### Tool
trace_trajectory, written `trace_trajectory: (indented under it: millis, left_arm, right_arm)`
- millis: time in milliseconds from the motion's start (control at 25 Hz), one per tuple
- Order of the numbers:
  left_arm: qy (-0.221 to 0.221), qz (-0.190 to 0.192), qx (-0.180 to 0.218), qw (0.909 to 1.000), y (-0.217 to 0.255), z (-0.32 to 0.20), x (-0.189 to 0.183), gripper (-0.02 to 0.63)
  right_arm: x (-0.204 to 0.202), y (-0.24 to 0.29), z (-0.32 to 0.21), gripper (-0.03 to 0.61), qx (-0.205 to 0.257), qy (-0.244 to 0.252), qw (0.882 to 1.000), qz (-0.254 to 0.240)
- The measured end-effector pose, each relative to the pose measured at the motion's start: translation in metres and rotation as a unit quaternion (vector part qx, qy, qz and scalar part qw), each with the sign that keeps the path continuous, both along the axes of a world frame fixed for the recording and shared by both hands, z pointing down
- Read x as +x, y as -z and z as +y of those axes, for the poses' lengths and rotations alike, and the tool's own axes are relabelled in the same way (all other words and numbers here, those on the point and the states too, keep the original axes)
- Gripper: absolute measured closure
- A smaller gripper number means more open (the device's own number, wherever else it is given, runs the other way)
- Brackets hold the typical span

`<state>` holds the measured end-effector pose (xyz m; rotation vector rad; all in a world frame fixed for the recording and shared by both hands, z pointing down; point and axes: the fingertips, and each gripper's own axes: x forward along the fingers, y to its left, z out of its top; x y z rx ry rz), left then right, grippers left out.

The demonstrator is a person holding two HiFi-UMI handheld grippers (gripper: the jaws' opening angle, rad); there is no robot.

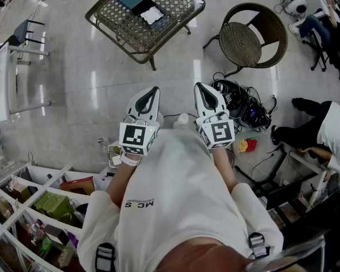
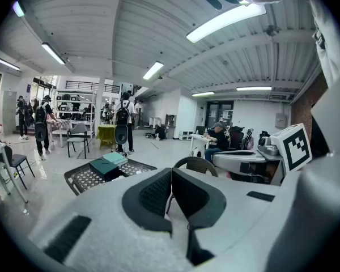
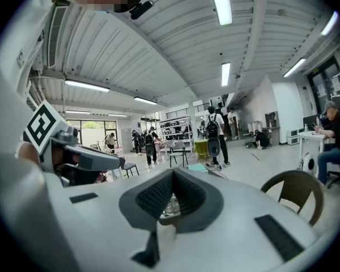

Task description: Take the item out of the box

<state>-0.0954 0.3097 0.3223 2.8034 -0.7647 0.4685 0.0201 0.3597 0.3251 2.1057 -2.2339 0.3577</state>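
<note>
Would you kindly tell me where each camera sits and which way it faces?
Head view: on the person's head, facing steeply down at table and chair; shirt, left hand-held gripper and right hand-held gripper show.
Left gripper view: on the left one, facing level across the room; shut jaws show.
Right gripper view: on the right one, likewise.
Head and left gripper views share table and chair.
</note>
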Motion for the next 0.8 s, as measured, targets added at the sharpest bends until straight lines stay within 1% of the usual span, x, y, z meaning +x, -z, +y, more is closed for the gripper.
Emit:
trace_trajectory:
  millis: [80,120,280,440,520,680,800]
  left_arm:
    - [0.002,0.003,0.006,1.0000,0.005,-0.008,-0.008,0.586]
    - [0.003,0.007,0.006,1.0000,0.006,-0.012,-0.011,0.587]
    - [0.007,0.031,-0.024,0.9992,-0.002,-0.025,-0.021,0.588]
    - [-0.001,0.028,-0.014,0.9995,-0.002,-0.040,-0.028,0.588]
    - [0.002,0.035,-0.020,0.9992,-0.003,-0.052,-0.035,0.588]
    - [0.011,0.043,-0.027,0.9986,-0.003,-0.082,-0.060,0.588]
    - [0.007,0.040,-0.028,0.9988,-0.006,-0.103,-0.081,0.588]
  right_arm:
    - [-0.007,0.004,-0.010,0.565,0.007,-0.001,1.000,-0.015]
    - [-0.011,0.006,-0.015,0.565,0.010,0.001,1.000,-0.015]
    - [-0.030,0.011,-0.033,0.565,0.012,0.021,1.000,0.020]
    - [-0.041,0.011,-0.046,0.565,0.008,0.019,0.999,0.027]
    - [-0.046,0.010,-0.056,0.563,0.007,0.018,0.999,0.028]
    - [-0.057,0.002,-0.082,0.563,-0.009,0.013,1.000,0.021]
    - [-0.065,-0.001,-0.104,0.563,-0.013,0.004,1.000,0.023]
